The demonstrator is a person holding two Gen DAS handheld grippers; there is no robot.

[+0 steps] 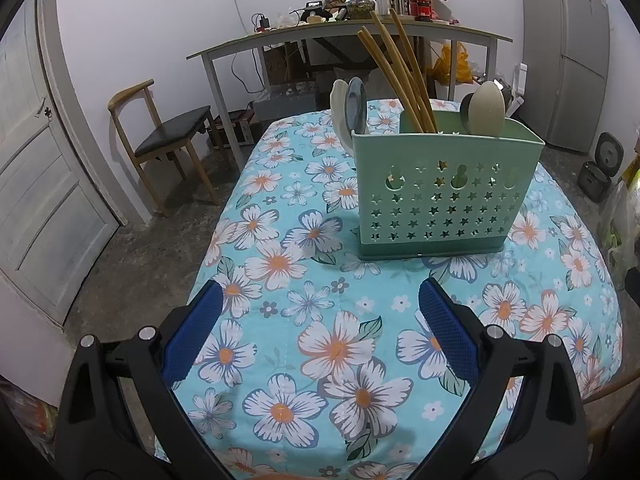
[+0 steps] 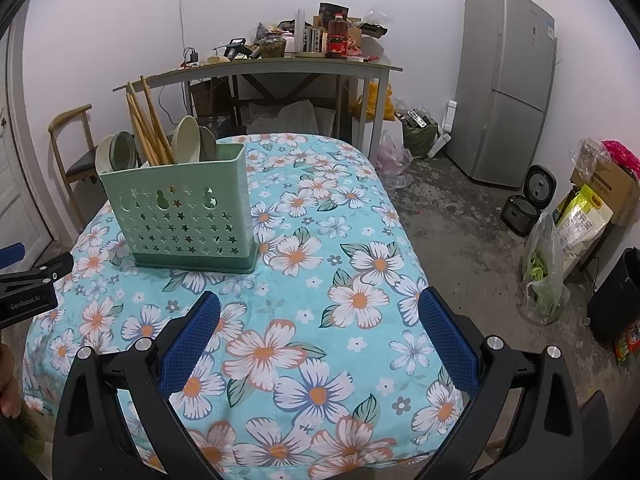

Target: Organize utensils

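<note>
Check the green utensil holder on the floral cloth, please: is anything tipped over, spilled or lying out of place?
Nothing stands out. The green utensil holder stands upright on the floral tablecloth, with the chopsticks and spoons inside it. No utensil lies loose on the cloth.

Cloth: a blue tablecloth (image 2: 320, 248) with big white and orange flowers covers the counter.
Chair: a wooden chair (image 1: 160, 128) with a dark seat stands by the white door (image 1: 36, 168).
Fridge: a tall grey fridge (image 2: 508, 84) stands by the wall.
Back table: a grey table (image 2: 280, 66) full of jars and bottles.
</note>
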